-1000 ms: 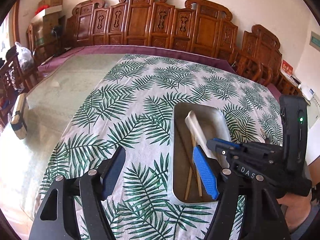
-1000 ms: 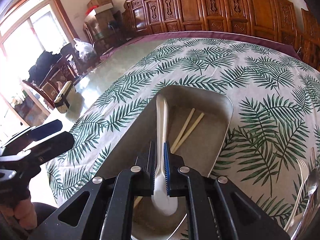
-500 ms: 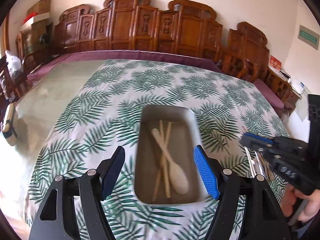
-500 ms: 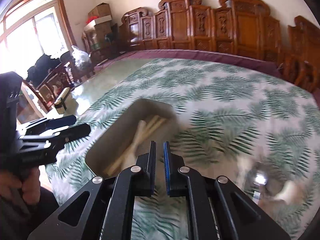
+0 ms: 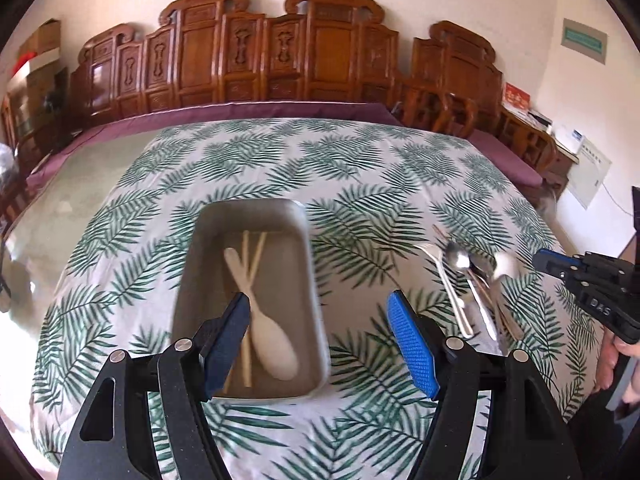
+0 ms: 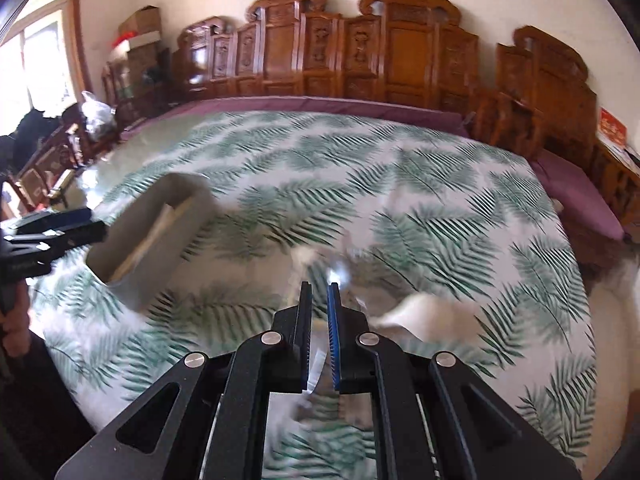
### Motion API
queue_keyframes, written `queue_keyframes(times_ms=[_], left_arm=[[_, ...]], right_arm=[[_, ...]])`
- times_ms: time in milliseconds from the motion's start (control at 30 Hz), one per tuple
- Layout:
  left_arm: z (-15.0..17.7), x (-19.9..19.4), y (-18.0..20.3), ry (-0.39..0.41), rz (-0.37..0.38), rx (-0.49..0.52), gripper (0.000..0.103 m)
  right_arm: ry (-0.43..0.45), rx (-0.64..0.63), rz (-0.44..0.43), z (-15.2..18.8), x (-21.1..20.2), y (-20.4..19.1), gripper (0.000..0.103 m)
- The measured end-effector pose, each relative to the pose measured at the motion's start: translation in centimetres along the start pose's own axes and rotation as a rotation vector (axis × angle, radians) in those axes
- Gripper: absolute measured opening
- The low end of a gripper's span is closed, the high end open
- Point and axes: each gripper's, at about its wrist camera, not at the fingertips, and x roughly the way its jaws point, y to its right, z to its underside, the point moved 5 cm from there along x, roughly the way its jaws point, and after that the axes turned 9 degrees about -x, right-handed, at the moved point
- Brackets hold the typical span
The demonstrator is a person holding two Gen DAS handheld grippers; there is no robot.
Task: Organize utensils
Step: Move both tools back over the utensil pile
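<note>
Below left hand-held gripper, jaws wide apart, tray w/ white spoon & chopsticks, loose cutlery near right hand-held gripper, jaws nearly together, nothing clamped.

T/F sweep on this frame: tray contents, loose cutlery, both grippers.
1. The white spoon lies in the metal tray. True.
2. The tray holds no chopsticks. False: a pair of chopsticks lies under the spoon.
3. The left gripper is shut on a fork. False: its jaws are wide open and hold nothing.
4. A fork and a metal spoon lie on the leaf-print cloth, right of the tray. True.
5. The right gripper has its jaws nearly together, nothing visible between them. True.
</note>
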Motion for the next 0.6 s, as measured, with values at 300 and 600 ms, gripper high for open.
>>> queue_keyframes(times_ms=[300,600], left_arm=[[1.7,1.3,3.2,-0.022,0.031,0.041,0.068],[2.9,2.6,4.8,-0.044,0.032,0.074,0.068]], right_arm=[[-0.058,0.089,-0.021,4.4,3.6,1.4,0.018],[-0.123,0.122,-0.089,5.3,6.5,0.8,0.018]])
